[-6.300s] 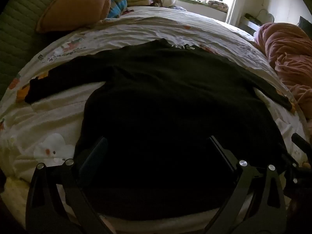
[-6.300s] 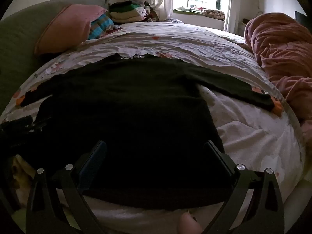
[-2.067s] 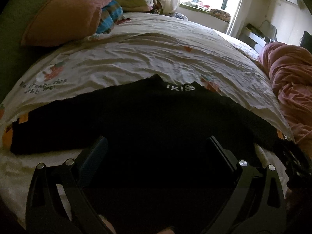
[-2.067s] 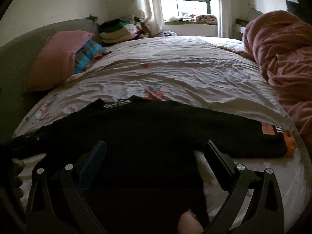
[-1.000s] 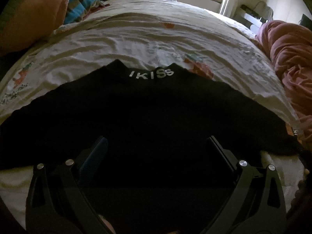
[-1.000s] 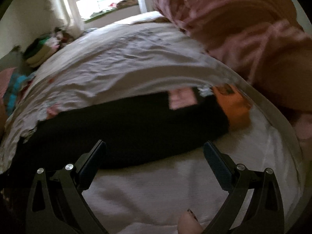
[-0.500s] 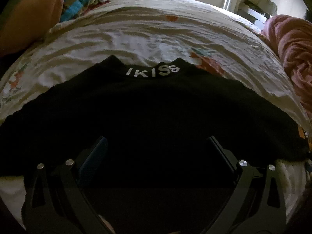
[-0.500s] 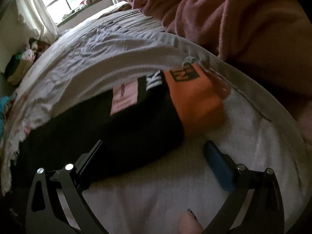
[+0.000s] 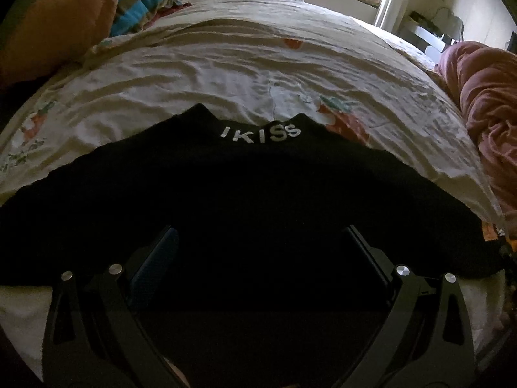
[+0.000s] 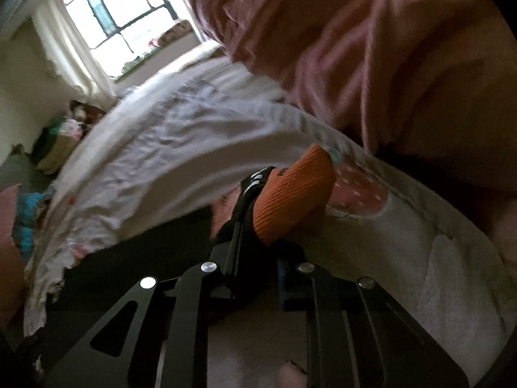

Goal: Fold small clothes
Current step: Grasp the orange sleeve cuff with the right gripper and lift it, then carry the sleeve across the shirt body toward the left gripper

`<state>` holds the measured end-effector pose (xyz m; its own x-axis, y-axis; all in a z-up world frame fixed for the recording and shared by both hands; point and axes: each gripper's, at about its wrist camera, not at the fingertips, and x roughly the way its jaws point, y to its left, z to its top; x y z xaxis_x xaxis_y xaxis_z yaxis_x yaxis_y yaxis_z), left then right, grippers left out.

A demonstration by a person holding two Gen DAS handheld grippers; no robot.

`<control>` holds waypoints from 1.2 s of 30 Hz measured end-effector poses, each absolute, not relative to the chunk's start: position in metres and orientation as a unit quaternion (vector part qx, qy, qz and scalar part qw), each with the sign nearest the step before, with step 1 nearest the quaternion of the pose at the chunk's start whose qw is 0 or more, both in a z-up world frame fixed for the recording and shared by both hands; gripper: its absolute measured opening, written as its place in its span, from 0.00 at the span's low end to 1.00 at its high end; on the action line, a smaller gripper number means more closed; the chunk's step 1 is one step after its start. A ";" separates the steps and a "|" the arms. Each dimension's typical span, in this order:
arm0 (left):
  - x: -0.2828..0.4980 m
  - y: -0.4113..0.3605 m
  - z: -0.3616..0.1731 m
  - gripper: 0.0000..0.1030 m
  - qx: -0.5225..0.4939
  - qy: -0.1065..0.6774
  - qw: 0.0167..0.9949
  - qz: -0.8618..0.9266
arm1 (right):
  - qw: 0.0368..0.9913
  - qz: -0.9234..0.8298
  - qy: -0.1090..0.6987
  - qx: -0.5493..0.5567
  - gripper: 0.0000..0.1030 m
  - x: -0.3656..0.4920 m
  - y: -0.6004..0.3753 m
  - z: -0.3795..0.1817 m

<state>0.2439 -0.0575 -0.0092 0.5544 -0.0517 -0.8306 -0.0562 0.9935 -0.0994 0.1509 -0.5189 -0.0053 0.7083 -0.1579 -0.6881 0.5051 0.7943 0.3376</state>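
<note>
Bedsheet [image 9: 226, 74] under black sweater [image 9: 258, 194]; right claw [image 10: 255, 226] closing on its sleeve, left claw [image 9: 258, 252] spread.

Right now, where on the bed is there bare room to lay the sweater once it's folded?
Free: the sheet beyond the black sweater's collar, between the orange pillow and pink blanket. Crowded: the near side, covered by the sweater, and the right gripper closing on the cuff.

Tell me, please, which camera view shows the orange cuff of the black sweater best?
The right wrist view: the orange cuff sits near mid-frame, just beyond the right tool, whose jaws are closing on the sleeve end beside it. The left wrist view shows the black sweater spread on the bed, but only an orange sliver at its far right edge.
</note>
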 end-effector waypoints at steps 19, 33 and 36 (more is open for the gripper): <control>0.209 -0.015 0.025 0.91 -0.095 0.440 0.893 0.011 | 0.952 -0.036 0.252 0.168 0.13 0.154 -0.426 0.077; 0.191 0.020 0.023 0.91 -0.116 0.429 0.896 0.001 | 0.961 0.019 0.253 0.110 0.12 0.172 -0.339 0.103; 0.187 0.036 0.019 0.91 -0.127 0.432 0.893 0.009 | 0.961 0.032 0.254 0.104 0.12 0.178 -0.317 0.105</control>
<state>0.1870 0.0359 0.0189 0.6267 -0.0939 -0.7735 -0.1261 0.9674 -0.2196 0.1782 -0.3172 0.1050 0.8684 0.1151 -0.4823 -0.0087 0.9761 0.2171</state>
